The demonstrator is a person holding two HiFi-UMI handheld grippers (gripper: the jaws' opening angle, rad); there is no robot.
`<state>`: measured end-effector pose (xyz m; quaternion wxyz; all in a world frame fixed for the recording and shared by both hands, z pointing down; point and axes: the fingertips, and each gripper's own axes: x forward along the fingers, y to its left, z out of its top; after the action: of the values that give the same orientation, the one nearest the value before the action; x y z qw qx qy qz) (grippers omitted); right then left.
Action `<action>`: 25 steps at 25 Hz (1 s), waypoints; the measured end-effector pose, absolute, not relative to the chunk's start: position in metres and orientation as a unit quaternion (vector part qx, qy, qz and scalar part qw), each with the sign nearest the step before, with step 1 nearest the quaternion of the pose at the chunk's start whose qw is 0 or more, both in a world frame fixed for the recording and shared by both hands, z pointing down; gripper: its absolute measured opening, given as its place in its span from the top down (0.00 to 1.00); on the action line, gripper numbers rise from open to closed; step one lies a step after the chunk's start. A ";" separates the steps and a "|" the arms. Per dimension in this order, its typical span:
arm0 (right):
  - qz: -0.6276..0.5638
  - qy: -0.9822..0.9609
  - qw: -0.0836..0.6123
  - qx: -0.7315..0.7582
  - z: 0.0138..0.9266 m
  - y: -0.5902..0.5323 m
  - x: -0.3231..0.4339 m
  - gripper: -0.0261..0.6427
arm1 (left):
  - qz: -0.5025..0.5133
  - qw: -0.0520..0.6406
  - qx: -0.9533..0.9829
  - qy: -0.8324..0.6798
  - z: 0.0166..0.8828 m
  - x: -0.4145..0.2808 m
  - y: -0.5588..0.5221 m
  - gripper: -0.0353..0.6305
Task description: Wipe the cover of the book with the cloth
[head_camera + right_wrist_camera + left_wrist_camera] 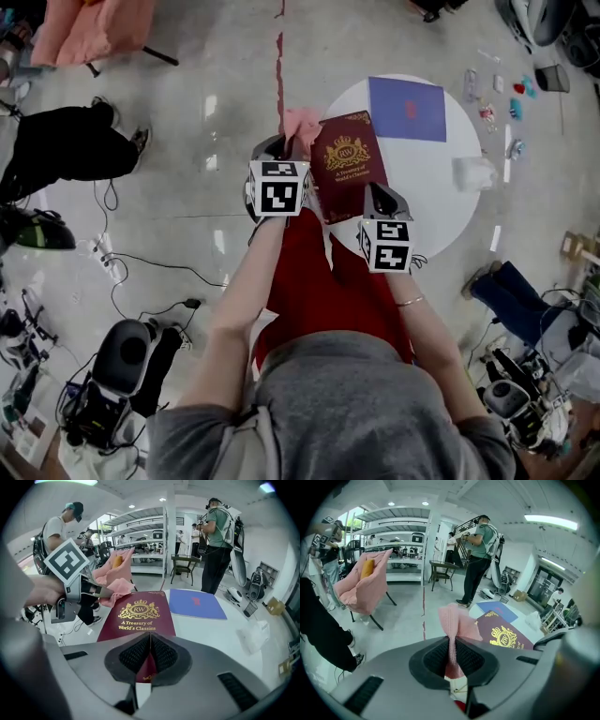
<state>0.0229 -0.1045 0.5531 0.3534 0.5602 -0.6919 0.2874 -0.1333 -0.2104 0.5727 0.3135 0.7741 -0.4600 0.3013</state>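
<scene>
A maroon book (348, 165) with a gold crest lies on the round white table (441, 202), its near end off the table's edge. My right gripper (374, 201) is shut on the book's near edge (145, 665); the cover (138, 618) fills the right gripper view. My left gripper (296, 161) is shut on a pink cloth (300, 127), which stands up from the jaws (454, 625) just left of the book (506, 632). The cloth (115, 590) touches the book's left edge.
A blue folder (406, 109) lies flat on the table beyond the book, and a crumpled clear plastic bag (473, 174) at its right side. A chair draped in pink fabric (363, 581) stands on the floor to the left. People stand around the room.
</scene>
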 end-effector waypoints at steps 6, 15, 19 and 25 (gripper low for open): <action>0.292 -0.688 0.368 0.553 0.563 -0.097 0.020 0.92 | 0.299 0.307 0.753 -0.499 0.565 -0.168 -0.202 0.90; 0.342 -0.682 0.320 0.561 0.563 -0.091 0.023 0.92 | 0.283 0.282 0.760 -0.513 0.533 -0.141 -0.193 0.90; 0.365 -0.676 0.306 0.562 0.564 -0.086 0.023 0.92 | 0.281 0.272 0.782 -0.486 0.523 -0.097 -0.191 0.90; 0.337 -0.694 0.270 0.576 0.543 -0.075 0.039 0.92 | 0.272 0.279 0.826 -0.408 0.512 -0.014 -0.177 0.90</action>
<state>0.0394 -0.0753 0.5429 0.2703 0.5759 -0.6942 0.3369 -0.0142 -0.1767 0.5117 0.2788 0.8258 -0.4076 0.2724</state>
